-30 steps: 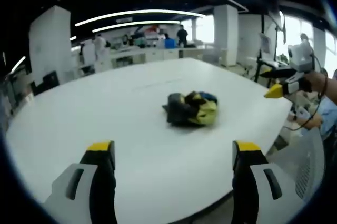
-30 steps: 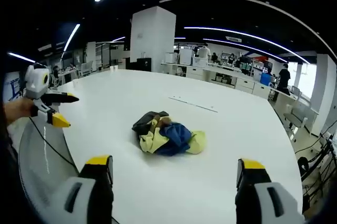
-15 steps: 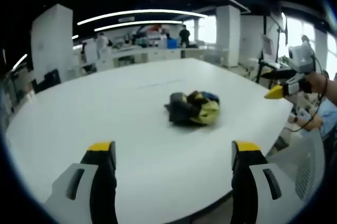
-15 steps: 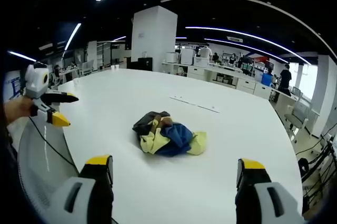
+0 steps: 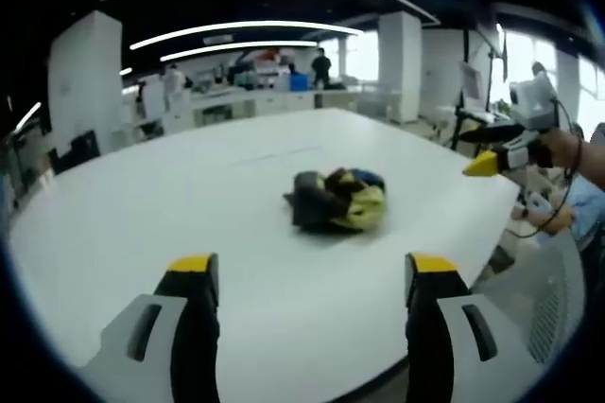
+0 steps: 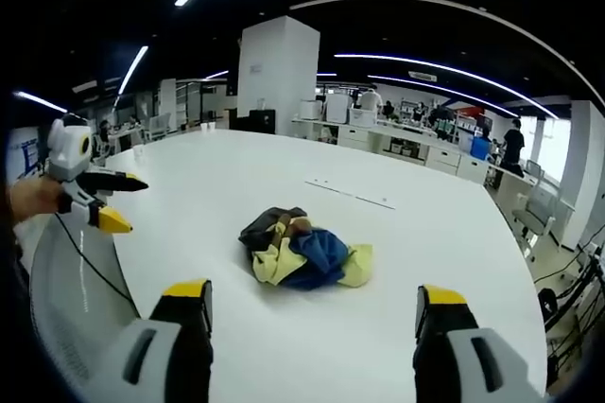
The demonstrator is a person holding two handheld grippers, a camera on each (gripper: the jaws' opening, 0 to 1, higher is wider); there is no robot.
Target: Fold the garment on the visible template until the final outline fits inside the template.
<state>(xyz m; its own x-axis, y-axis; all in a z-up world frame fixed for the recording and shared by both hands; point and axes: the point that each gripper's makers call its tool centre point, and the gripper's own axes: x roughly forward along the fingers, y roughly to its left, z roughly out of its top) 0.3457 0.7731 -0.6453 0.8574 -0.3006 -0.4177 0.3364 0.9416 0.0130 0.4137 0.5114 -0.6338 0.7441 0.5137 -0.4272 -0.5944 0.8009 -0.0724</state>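
The tabletop (image 6: 454, 233), white and broad, spread ahead of both pairs of tongs and carried the task's thing near its middle. Its curved rim ran close under the left tongs (image 5: 304, 275) in the left gripper view and under the right tongs (image 6: 304, 304) in the right gripper view, so each pair hung at or just outside the rim with bare surface between it and the cloth. No template outline could be made out; a thin short line (image 6: 350, 195) lay on the tabletop beyond the garment, too faint to identify.

The garment (image 6: 302, 250) lay crumpled in a heap of dark, yellow and blue cloth, straight ahead of the right tongs and ahead of the left tongs (image 5: 338, 201), apart from both. Both pairs stood wide, empty, jaws well apart. The right tongs also appeared at the right of the left gripper view (image 5: 492, 152), held by a hand off the tabletop's rim; the left tongs appeared at the left of the right gripper view (image 6: 109, 200).

Judged from this, the step in hand was the approach: nothing was folded or spread. The next move likely called for reaching in, pinching two edges of the heap and drawing it flat. Open room lay on every side of the heap.
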